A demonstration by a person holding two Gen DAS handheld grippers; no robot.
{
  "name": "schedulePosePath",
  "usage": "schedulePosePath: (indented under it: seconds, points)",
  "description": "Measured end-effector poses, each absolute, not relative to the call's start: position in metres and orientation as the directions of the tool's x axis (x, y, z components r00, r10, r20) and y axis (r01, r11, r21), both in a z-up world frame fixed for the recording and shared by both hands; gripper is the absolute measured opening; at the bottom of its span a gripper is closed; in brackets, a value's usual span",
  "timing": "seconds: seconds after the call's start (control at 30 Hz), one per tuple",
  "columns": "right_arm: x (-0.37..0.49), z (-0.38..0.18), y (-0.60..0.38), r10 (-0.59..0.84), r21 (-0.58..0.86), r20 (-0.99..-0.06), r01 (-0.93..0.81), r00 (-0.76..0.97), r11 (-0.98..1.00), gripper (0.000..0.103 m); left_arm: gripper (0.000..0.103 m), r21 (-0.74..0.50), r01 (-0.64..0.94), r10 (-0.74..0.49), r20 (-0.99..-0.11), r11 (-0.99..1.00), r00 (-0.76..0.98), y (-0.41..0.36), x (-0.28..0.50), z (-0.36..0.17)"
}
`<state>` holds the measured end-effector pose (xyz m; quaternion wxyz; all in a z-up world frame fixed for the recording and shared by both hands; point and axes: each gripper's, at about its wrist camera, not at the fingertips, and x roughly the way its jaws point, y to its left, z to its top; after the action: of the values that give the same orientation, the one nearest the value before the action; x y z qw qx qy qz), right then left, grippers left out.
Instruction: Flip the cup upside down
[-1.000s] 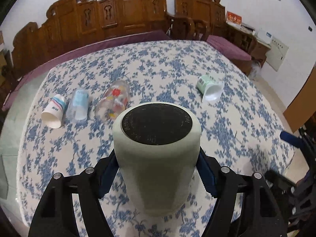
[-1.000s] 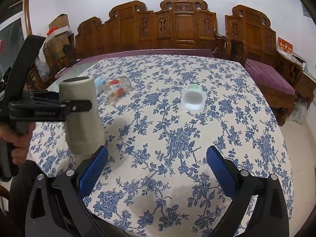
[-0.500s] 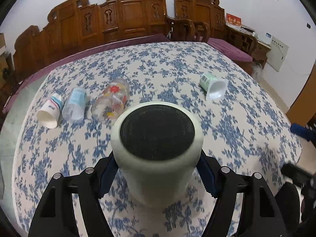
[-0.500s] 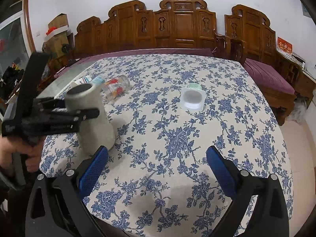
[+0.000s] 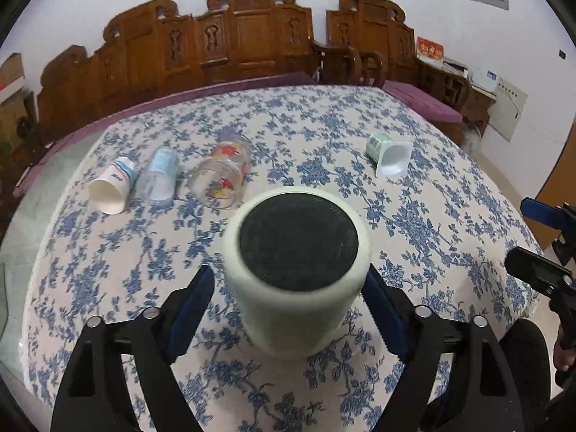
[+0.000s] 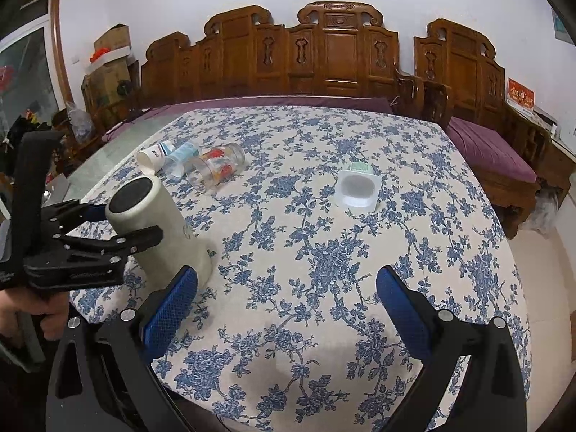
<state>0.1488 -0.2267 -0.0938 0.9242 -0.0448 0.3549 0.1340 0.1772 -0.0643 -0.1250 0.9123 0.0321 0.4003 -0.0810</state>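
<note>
In the left wrist view the left gripper is seen nearest, its blue-padded fingers parted on either side of the pale cup. A gap is visible between the left pad and the cup wall; the right pad is partly hidden behind the cup, so contact there cannot be confirmed. The cup is stood mouth down on the table, its dark base turned upward. Its outline is blurred in this view, and its lower rim is hidden in the right wrist view behind a finger of the right gripper. From that view the cup appears slightly tilted, though this may be lens distortion. The right gripper's fingers are spread wide over bare tablecloth with nothing between them; in the left view only its tips are seen, cut off at the right edge.

Farther back, three cups are laid on their sides in a row: a white paper cup, a clear plastic cup and a printed glass, just beside one another. Well apart to the right, a small green-labelled pot is also laid on its side. Beyond the table, a carved wooden bench is set against the wall.
</note>
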Motion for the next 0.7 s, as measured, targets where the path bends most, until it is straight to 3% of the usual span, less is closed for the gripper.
schedulePosePath:
  seconds: [0.17, 0.7]
  points:
    - [0.143, -0.084, -0.218, 0.216, 0.009, -0.65, -0.277, 0.729, 0.961, 0.1, 0.093, -0.028, 0.152, -0.126, -0.721, 0.988, 0.682, -0.048, 0.16, -0.112]
    - [0.11, -0.079, -0.178, 0.252, 0.075, -0.624, -0.265, 0.739, 0.961, 0.1, 0.093, -0.026, 0.06, -0.061, -0.712, 0.998, 0.7, -0.002, 0.1, -0.095]
